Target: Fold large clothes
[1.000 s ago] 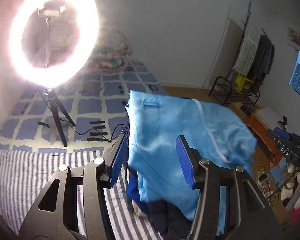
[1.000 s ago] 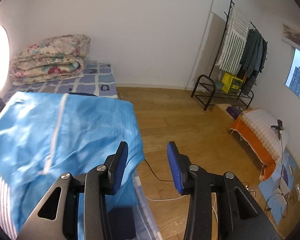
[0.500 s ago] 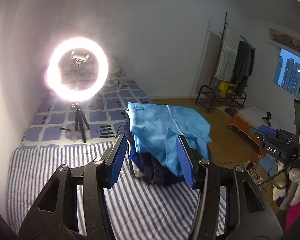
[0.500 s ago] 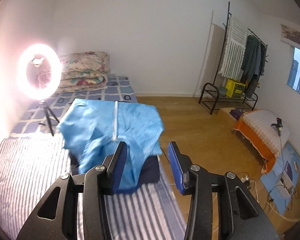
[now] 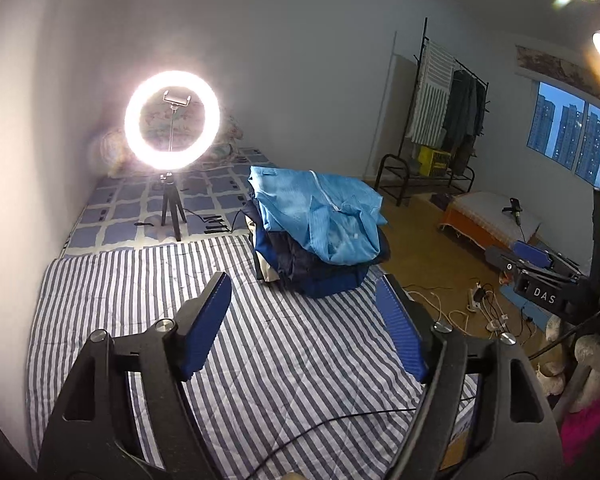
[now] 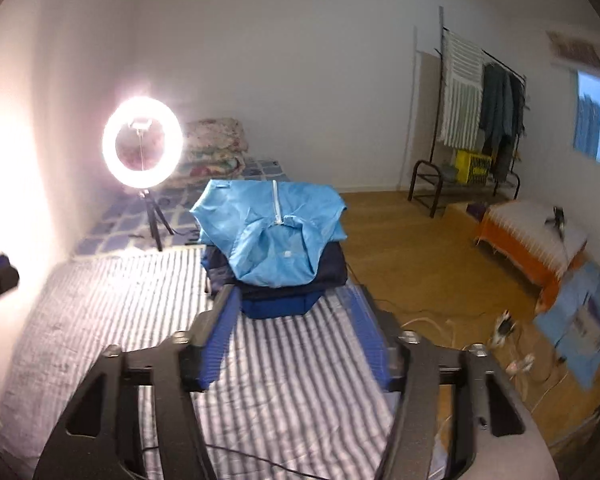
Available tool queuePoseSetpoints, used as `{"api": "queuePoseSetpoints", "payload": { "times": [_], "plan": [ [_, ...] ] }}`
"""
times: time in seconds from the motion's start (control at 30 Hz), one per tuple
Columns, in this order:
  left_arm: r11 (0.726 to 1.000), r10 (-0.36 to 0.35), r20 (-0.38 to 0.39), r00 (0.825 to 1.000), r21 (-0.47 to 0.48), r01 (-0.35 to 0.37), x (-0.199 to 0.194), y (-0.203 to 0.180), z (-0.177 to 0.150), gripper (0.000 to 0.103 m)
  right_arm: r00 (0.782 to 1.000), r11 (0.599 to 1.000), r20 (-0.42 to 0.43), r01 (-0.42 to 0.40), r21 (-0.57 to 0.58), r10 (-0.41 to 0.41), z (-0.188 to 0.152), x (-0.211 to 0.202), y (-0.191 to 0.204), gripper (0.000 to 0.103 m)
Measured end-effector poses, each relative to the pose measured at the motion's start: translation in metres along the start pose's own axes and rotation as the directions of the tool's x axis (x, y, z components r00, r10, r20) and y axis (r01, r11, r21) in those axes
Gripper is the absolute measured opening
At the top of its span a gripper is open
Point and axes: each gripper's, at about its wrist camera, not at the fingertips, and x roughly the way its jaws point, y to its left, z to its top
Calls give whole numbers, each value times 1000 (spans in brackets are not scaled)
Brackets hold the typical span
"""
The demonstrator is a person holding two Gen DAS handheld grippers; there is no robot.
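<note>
A folded light blue garment lies on top of a stack of dark blue clothes at the far right edge of the striped bed sheet. My left gripper hovers over the sheet, well short of the stack. Its jaws are opening with nothing between them. My right gripper is just short of the stack's near edge. Its jaws are opening too and hold nothing.
A lit ring light on a tripod stands on the checked mat behind the sheet, with folded floral quilts beyond. Right of the bed are wooden floor, cables, a clothes rack and a low orange-covered bench.
Both grippers have drawn back from the stack, which now looks smaller and farther off. Both pairs of jaws stand wider. The light blue garment stays on the stack.
</note>
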Motion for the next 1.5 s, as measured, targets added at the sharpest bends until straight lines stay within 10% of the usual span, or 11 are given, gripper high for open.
{"api": "queuePoseSetpoints", "payload": {
  "times": [0.67,1.5],
  "plan": [
    [998,62,-67,996,19,-61,0,20,-62,97,997,998,-43,62,-14,-63,-81,-22,38,80],
    [967,171,-29,985,196,-162,1,-1,-89,103,996,998,-63,58,-7,-59,-91,-10,41,80]
  ]
}}
